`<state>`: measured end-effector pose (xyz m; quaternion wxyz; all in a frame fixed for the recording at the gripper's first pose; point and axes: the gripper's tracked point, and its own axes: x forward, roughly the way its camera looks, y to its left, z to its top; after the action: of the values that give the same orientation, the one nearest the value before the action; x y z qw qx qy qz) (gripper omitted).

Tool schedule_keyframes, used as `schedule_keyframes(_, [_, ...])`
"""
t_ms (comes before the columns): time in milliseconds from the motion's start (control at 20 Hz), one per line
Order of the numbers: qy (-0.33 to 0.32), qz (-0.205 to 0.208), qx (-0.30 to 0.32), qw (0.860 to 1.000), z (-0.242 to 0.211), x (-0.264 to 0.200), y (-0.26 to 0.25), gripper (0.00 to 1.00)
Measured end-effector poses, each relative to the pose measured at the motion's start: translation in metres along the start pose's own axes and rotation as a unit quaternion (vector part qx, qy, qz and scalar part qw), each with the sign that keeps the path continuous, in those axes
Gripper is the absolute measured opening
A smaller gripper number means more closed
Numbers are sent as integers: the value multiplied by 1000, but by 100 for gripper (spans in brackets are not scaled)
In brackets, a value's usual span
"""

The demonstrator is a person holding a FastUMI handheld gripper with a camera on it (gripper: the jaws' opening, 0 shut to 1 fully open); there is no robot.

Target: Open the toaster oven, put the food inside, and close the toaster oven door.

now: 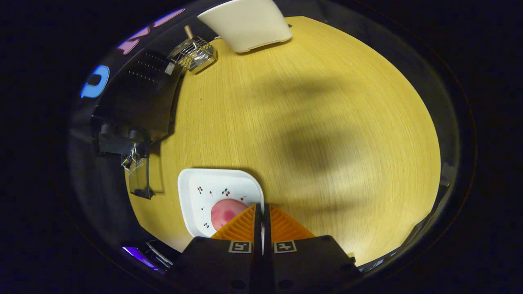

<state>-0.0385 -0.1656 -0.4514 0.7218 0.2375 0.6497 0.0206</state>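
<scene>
**A:** So what was on the table (310, 122) when you looked?

**B:** Not much tbh. One black toaster oven (139, 98) off to the left, one white plate (196, 183) with little cherry prints, one piece of food (222, 212) on it, one wire rack (194, 54) with a wooden handle further back, and one cream-colored thing (247, 22) at the far end, couldn't tell what it was.

**A:** What did the food look like?

**B:** Round, pinkish-red with a darker blotch, sat on the near part of the plate. Half of it was hidden behind the left finger.

**A:** And the oven?

**B:** Door hung down open at its near end, glass panel facing the plate, just left of it.

**A:** Where were the tongs (262, 208)?

**B:** Pointing down over the plate's right edge, tips right beside the food. Fingers were pressed together, only a thin slit between them, nothing gripped.
</scene>
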Motion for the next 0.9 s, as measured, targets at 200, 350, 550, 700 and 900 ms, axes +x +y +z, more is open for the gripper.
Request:
schedule_keyframes(200, [-23, 51, 59, 997, -1, -1, -4, 5])
schedule_keyframes(350, [-38, 79, 103, 991, -11, -19, -2, 5])
schedule_keyframes(550, [-55, 107, 116, 986, -20, -40, 25, 5])
schedule_keyframes(700, [-70, 133, 126, 981, -23, -58, 56, 5])
schedule_keyframes(900, [-81, 157, 113, 978, -40, -79, 106, 5])
